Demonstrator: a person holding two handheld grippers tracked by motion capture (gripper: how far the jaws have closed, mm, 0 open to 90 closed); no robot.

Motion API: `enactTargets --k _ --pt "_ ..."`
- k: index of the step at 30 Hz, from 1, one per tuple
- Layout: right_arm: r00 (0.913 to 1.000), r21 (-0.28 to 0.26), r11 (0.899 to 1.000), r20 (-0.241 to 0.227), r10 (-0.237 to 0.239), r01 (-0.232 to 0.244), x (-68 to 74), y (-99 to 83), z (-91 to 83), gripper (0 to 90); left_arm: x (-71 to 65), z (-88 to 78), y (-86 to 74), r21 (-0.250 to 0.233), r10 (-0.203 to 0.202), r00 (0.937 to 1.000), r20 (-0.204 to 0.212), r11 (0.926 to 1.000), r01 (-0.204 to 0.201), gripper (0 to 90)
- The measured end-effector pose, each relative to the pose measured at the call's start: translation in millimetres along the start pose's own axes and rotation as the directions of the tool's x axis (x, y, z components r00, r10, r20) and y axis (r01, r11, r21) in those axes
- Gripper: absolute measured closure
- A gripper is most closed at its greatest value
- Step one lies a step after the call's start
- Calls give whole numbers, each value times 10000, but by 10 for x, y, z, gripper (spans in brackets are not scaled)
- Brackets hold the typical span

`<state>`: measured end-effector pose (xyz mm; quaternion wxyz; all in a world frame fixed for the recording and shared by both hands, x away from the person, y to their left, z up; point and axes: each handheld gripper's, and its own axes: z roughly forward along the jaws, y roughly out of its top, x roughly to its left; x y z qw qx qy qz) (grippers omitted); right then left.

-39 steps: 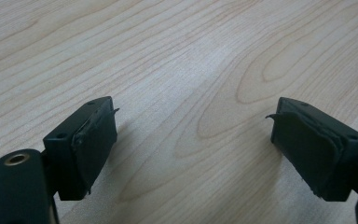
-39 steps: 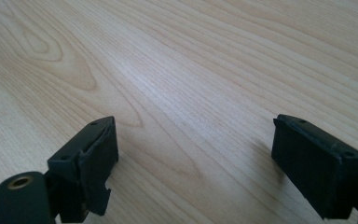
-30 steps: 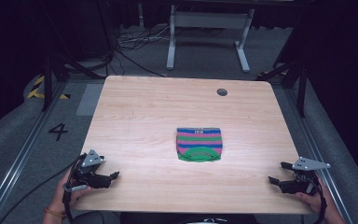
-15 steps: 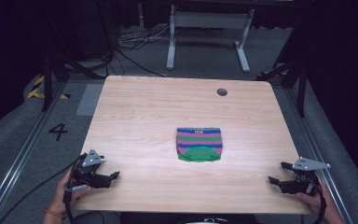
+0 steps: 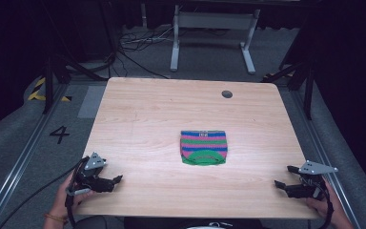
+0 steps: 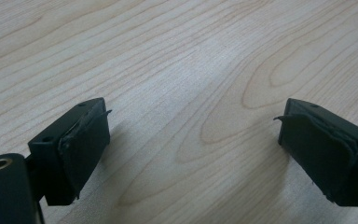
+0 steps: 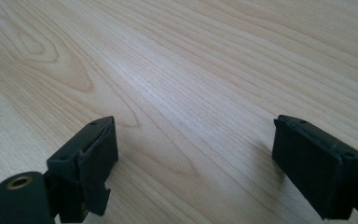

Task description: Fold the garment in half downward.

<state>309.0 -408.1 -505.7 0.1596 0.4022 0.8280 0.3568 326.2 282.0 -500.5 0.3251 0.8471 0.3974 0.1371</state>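
Near the centre of the high view, slightly right and below the middle of the frame, a small striped knitted cloth [image 5: 203, 148] lies flat on the wooden bench [image 5: 143, 119]. Its bands run pink, blue and green, with a green curved edge at the near end. It is well apart from both tools.

At the lower left of the frame the left hand-held gripper [image 5: 113, 181] rests at the bench's near edge, held by the person's left hand [image 5: 66, 196], its jaws pointing right across the wood. In the left gripper view the left hand-held gripper [image 6: 193, 140] has its jaws spread wide, with bare wood grain between them and nothing held.

At the lower right of the frame the right hand-held gripper [image 5: 283, 177] sits at the near right corner, held by the right hand [image 5: 325, 204], jaws pointing left. In the right gripper view the right hand-held gripper [image 7: 195, 154] is likewise wide open and empty.

A small dark round hole [image 5: 227, 94] marks the bench's far right part. A "4" [image 5: 59, 134] is marked on the floor at left.
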Motion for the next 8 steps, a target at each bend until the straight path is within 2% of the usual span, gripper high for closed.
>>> enactTargets --k 6,7,8 --pt "9998 102 9998 141 152 -153 -2 6 9 88 -1 1 0 20 -26 10000 -3 10000 26 81" --pt "9989 233 9992 343 325 -333 -11 14 28 31 0 1 2 26 -17 10000 1 10000 17 80" --pt "9982 302 9986 414 424 -437 -14 17 35 12 0 2 3 31 -27 10000 -3 10000 27 77"
